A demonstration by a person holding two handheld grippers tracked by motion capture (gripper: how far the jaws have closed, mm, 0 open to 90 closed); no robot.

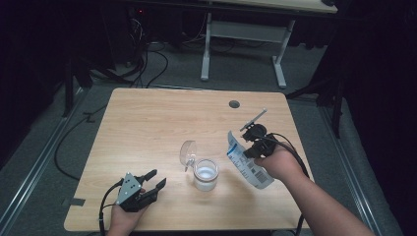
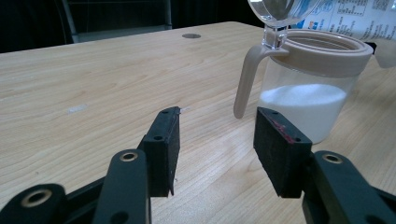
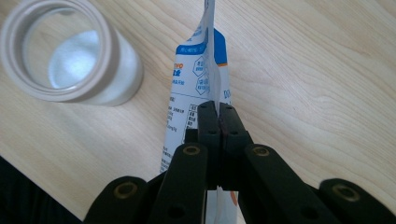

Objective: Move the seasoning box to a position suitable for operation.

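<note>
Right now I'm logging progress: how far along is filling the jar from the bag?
Done: the jar stands with its lid flipped open and white powder in its lower part. In hand: the right tool is clamped on the printed bag, held beside the jar. The left tool waits open nearby. Probably left: any more pouring, closing the lid.

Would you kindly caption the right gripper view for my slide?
Right tool shut on a printed pouch, beside an open jar of white powder on the table.

One jar (image 1: 205,175) of white powder with one flipped-up clear lid (image 1: 188,152) stands between the two claws. One printed pouch (image 1: 248,161) hangs in the right claw (image 1: 253,147). The left claw (image 1: 158,179) holds nothing. One desk (image 1: 147,123).
</note>
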